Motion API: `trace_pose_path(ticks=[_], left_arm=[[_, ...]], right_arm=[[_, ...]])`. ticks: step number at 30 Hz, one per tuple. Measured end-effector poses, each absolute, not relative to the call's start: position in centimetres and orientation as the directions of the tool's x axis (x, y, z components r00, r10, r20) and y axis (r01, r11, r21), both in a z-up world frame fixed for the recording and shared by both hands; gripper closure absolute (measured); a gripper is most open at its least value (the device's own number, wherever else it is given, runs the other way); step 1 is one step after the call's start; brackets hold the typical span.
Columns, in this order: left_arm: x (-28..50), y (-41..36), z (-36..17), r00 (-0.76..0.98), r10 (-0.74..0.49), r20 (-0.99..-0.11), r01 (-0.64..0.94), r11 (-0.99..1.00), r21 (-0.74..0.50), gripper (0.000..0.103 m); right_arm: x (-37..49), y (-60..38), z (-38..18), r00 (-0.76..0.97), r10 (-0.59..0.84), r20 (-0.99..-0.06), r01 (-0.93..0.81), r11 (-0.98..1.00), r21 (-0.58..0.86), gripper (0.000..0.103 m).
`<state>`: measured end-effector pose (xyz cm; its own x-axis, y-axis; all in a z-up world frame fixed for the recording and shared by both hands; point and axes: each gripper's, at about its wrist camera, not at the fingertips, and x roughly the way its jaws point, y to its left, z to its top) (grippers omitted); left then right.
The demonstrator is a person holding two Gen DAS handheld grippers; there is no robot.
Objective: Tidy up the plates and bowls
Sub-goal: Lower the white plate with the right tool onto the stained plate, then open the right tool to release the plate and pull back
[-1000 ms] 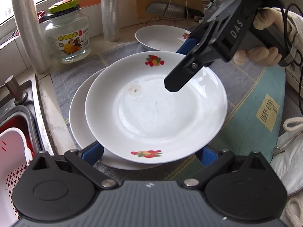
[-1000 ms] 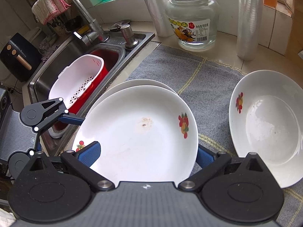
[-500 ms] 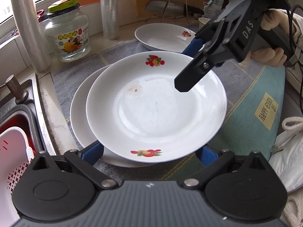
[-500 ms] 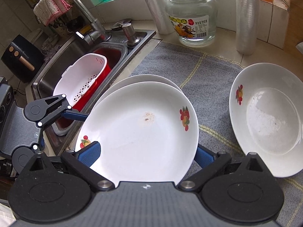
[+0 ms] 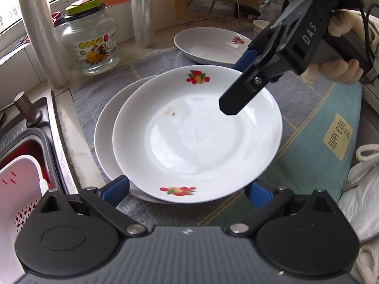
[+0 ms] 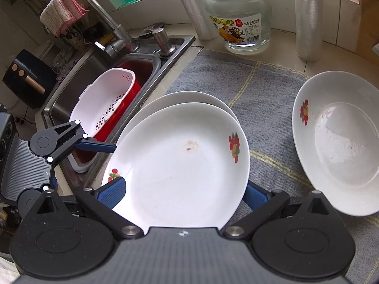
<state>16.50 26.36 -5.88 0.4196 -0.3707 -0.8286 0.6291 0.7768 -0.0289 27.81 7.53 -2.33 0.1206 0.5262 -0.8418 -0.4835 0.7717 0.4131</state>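
**Right tongs lift clear, third plate is next in line**

Nearest the lens, the left gripper (image 5: 187,193) sits low at the near edge of the stack, its blue pads (image 5: 116,189) spread wide on either side of the rim and clamping nothing. It has barely stirred over the last second.

Just beyond it lies the top plate (image 5: 196,137), fruit-printed and resting inside the lower plate (image 5: 106,132). It sits off-centre, so a crescent of the lower one shows on the sink side. Both rest on the grey-blue dish towel (image 5: 308,108), and neither has shifted (there is a small brown smear on the top plate's face, for what it's worth).

Now the change. The right gripper (image 6: 184,193) has been drawing up and away from the middle of that top plate toward the person's own right, a hand (image 5: 338,71) wrapped round its handle. Its jaws are wide apart and empty. My read is that the stacking of these two is finished and the right tongs are free for the next piece.

That piece looks to be the third plate (image 6: 338,142), the same pattern, lying alone farther along the towel and well apart from the pair. It fills more of the right wrist view than it did a second ago. Fetching it will mean taking a thin rim that lies flat on cloth, with little room for a pad to get under.

At the back stand a glass jar (image 5: 91,40) and rolls of cling film (image 5: 142,11).
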Motion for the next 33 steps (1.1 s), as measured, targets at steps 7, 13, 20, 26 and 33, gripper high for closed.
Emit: trace_pose_path(ticks=[7,13,20,26,33], left_arm=[[16.4,26.3,-5.9,0.432,-0.366,-0.824,0.620,0.784,-0.023,0.001],[16.2,26.5,-5.9,0.444,-0.354,-0.823,0.608,0.794,-0.013,0.001],[16.1,27.4,-6.0,0.456,-0.357,-0.815,0.577,0.816,-0.035,0.001],[15.4,28.0,-5.7,0.529,-0.329,-0.782,0.527,0.850,-0.001,0.001],[14.0,26.6,-3.6,0.677,-0.323,-0.661,0.478,0.876,0.061,0.001]], right_arm=[[27.1,8.7,-2.0,0.120,0.457,-0.882,-0.535,0.778,0.330,0.000],[26.6,10.4,-2.3,0.131,0.377,-0.917,-0.596,0.769,0.231,0.000],[26.5,10.7,-2.9,0.126,0.373,-0.919,-0.603,0.765,0.228,0.000],[25.4,11.1,-3.2,0.221,0.351,-0.910,-0.644,0.753,0.134,0.000],[23.5,8.0,-2.0,0.433,0.311,-0.846,-0.593,0.805,-0.008,0.000]])
